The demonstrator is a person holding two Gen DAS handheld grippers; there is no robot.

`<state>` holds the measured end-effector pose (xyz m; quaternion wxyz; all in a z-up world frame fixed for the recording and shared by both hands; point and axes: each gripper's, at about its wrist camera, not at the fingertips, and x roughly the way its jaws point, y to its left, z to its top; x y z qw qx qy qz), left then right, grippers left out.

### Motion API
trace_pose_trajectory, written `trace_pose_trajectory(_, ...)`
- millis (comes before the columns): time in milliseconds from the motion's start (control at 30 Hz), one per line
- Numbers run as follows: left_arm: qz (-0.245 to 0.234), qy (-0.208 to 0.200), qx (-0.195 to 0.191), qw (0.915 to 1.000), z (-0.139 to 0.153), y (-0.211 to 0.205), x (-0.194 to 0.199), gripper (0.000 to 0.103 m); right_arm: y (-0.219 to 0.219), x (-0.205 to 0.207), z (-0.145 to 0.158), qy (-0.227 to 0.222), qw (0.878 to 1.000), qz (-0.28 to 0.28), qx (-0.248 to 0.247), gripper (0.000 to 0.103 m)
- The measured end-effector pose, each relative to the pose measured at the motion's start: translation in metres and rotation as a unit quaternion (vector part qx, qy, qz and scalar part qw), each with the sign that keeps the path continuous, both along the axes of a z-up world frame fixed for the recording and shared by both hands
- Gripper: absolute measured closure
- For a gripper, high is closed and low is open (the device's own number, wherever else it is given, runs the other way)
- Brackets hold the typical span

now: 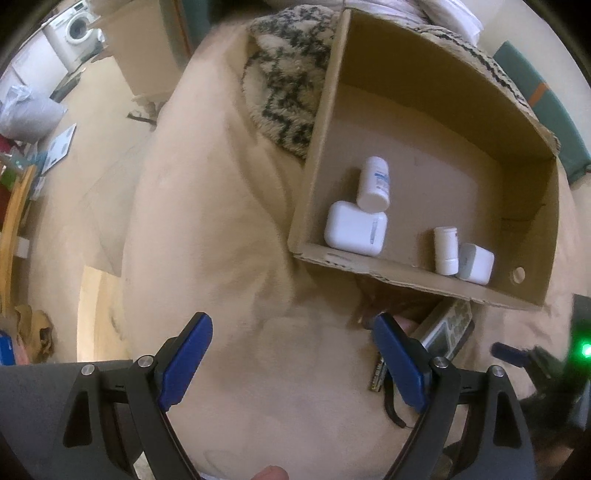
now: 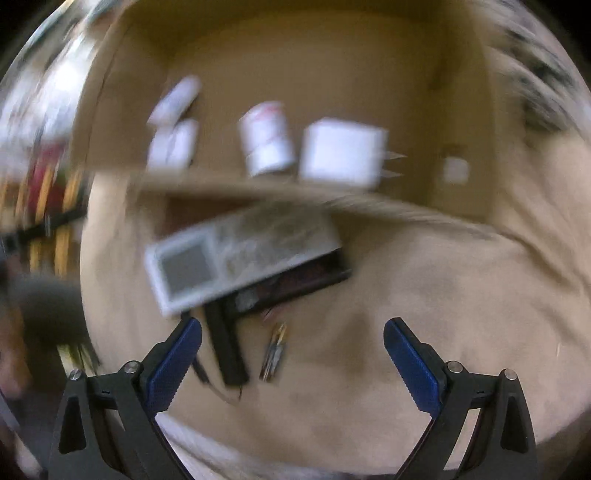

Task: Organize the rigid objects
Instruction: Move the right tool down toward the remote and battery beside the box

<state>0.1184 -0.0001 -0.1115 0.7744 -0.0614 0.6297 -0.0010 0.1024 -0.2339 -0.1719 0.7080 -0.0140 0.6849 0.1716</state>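
Note:
A cardboard box (image 1: 524,206) lies on a beige blanket (image 1: 221,240). It holds a white bottle (image 1: 375,183), a white case (image 1: 355,229), a small white bottle (image 1: 446,249) and a white plug adapter (image 1: 475,263). My left gripper (image 1: 291,354) is open and empty over the blanket in front of the box. A grey device with keypad (image 1: 448,328) lies in front of the box. In the blurred right wrist view, the device (image 2: 236,254) lies with a black part (image 2: 225,347) and batteries (image 2: 275,350) just ahead of my open, empty right gripper (image 2: 291,350).
A patterned fluffy rug (image 1: 288,74) lies behind the box's left side. The floor at left holds a white bag (image 1: 26,114), papers and a washing machine (image 1: 74,33). The blanket drops off at its left edge.

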Motion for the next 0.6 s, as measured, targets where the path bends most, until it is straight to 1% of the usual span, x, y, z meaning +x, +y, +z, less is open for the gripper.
trace_pose_trajectory(33,-0.003,0.0,-0.002,1.0,0.001,-0.002,-0.001,0.015,0.006,0.001,-0.001,-0.008,1.0,0.024,-0.013,0.0)
trace_pose_trajectory(67,-0.007,0.0,-0.005,1.0,0.003,-0.006,-0.003,0.015,0.01,0.004,-0.005,-0.006,0.999,0.039,-0.019,0.0)
trace_pose_trajectory(100,-0.011,-0.001,-0.008,0.9999,0.004,-0.008,-0.003,0.015,0.012,0.006,-0.009,0.0,0.999,0.044,-0.021,0.0)
trace_pose_trajectory(200,-0.021,-0.009,-0.005,0.9997,0.008,-0.015,-0.006,0.015,0.012,0.018,-0.024,0.022,0.999,0.035,-0.017,0.0)
trace_pose_trajectory(300,-0.026,-0.012,0.0,0.9996,0.008,-0.017,-0.007,0.015,0.016,0.028,-0.033,0.036,0.999,0.036,-0.002,0.0)
trace_pose_trajectory(433,-0.025,-0.007,0.004,0.9997,0.004,-0.017,-0.006,0.015,0.022,0.035,-0.034,0.031,0.999,0.04,0.007,0.0)
trace_pose_trajectory(467,-0.025,-0.007,0.006,0.9997,0.002,-0.016,-0.005,0.015,0.022,0.035,-0.033,0.028,0.999,0.044,0.005,0.006)
trace_pose_trajectory(500,-0.025,-0.006,0.008,0.9996,0.002,-0.016,-0.005,0.015,0.022,0.035,-0.029,0.023,0.999,0.047,0.007,0.017)
trace_pose_trajectory(600,-0.024,-0.007,0.01,0.9996,0.001,-0.017,-0.004,0.015,0.023,0.031,-0.024,0.015,0.999,0.051,0.006,0.017)
